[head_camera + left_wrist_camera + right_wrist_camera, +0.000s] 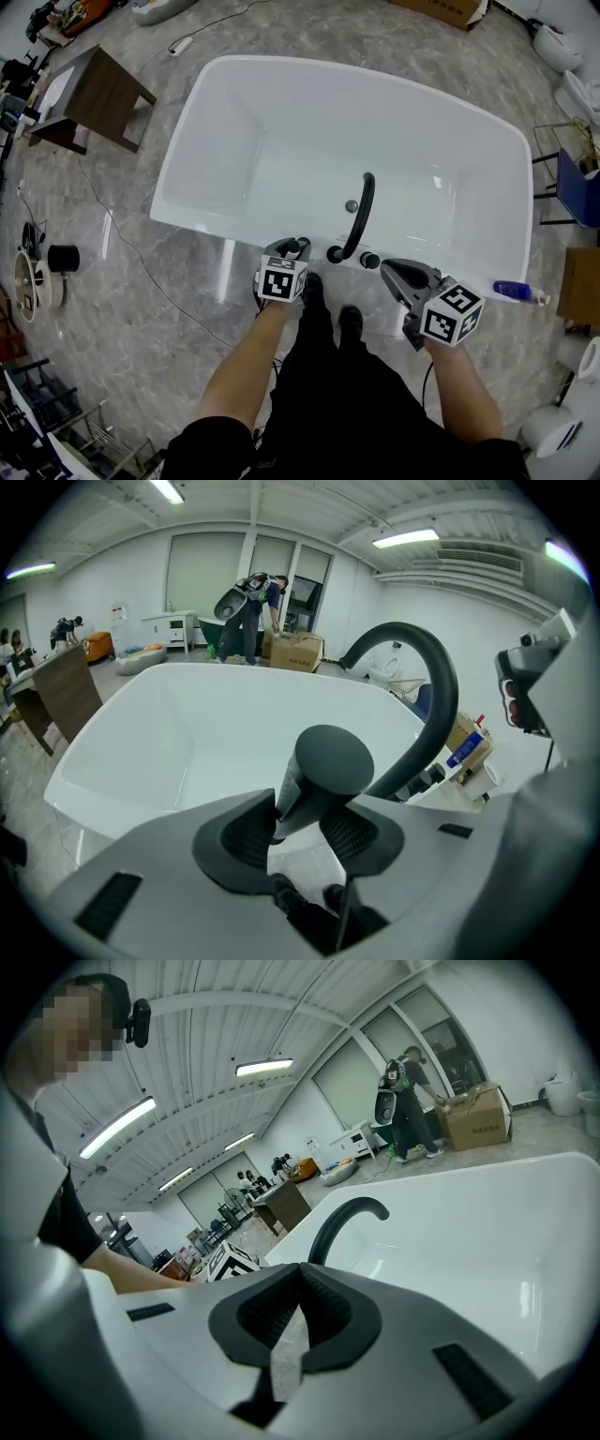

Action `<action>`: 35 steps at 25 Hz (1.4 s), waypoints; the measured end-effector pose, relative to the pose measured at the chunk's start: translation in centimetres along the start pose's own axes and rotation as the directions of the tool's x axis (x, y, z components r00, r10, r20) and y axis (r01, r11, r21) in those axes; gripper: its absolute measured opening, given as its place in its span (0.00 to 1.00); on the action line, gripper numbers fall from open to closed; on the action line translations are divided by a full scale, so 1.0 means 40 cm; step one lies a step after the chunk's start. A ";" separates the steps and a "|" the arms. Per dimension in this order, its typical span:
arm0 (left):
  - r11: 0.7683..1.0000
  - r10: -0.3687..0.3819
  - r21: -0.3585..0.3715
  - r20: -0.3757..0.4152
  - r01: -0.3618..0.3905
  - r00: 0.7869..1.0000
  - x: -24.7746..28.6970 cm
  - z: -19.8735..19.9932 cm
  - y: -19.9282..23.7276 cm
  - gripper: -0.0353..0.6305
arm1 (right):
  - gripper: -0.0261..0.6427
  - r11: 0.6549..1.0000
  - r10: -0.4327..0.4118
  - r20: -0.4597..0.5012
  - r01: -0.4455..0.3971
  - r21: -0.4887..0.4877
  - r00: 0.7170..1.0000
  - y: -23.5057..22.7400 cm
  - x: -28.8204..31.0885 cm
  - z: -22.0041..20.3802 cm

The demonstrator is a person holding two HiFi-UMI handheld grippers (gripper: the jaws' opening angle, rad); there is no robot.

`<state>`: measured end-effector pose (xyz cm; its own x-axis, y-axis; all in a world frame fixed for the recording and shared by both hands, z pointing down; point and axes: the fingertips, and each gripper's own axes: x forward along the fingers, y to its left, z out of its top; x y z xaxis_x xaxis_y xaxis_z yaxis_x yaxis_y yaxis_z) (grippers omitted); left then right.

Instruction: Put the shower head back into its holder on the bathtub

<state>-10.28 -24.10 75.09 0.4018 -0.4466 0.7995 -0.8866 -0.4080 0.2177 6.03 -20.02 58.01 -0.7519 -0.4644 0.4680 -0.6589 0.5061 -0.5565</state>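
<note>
Left gripper clenched on shower head, grip visible only in left gripper view. Head view places it at bathtub near rim, left of faucet. Right gripper closed, empty.

Black shower head at the left gripper's jaw tips, over the white bathtub's near rim. A curved black faucet stands between those jaws and the right gripper's.
</note>
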 end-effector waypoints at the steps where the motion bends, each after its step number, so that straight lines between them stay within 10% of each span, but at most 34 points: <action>1: 1.000 0.000 -0.006 0.003 0.000 1.000 -0.001 -0.001 0.003 0.29 | 0.06 1.000 -0.002 0.002 0.002 0.001 1.000 -0.001 -0.002 0.002; 35: 1.000 0.021 -0.006 0.098 -0.020 0.995 -0.027 0.061 0.005 0.29 | 0.06 0.999 0.028 0.025 -0.029 0.017 0.999 -0.007 -0.027 0.033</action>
<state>-10.35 -25.63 72.91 0.4037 -0.5306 0.7453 -0.8959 -0.3944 0.2045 7.07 -20.62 56.76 -0.7693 -0.4683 0.4345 -0.6368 0.5070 -0.5809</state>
